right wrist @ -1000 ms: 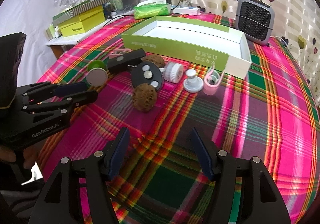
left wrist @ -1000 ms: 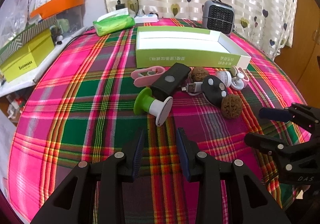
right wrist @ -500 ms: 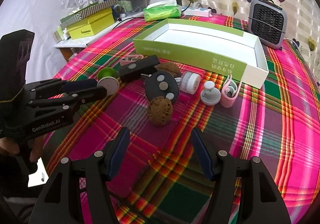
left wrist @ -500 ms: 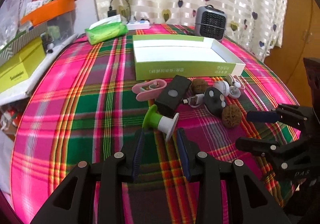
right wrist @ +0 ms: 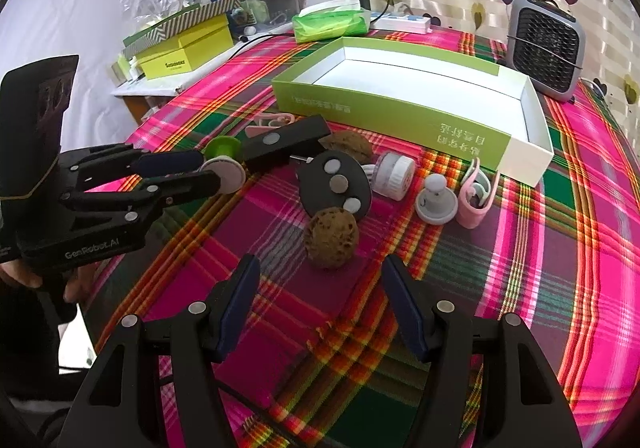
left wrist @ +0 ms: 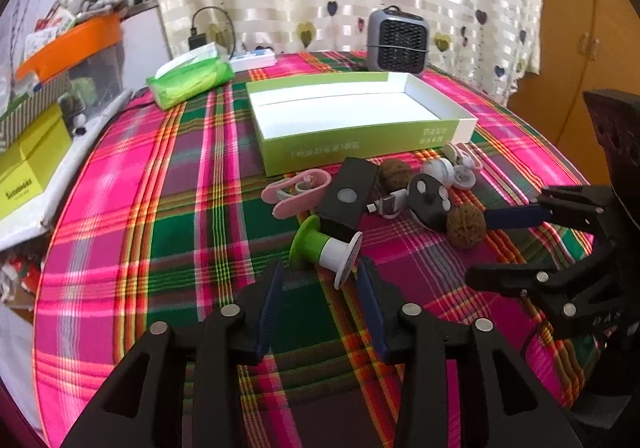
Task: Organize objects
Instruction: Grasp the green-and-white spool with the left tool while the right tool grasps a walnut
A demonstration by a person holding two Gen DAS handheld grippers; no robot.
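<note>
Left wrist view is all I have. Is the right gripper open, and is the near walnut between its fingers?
Observer: The right gripper is open; the near walnut lies just ahead of its fingertips, not gripped.
Operator: How stands my left gripper from the side?
Observer: The left gripper is opening its jaws; the green spool has its white end at the fingertips; contact unclear.
Operator: Who holds it?
Observer: A hand grips its handle.

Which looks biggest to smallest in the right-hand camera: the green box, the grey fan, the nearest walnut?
1. green box
2. grey fan
3. nearest walnut
The walnut lies closest to the camera, so it looks larger than it would farther back.
</note>
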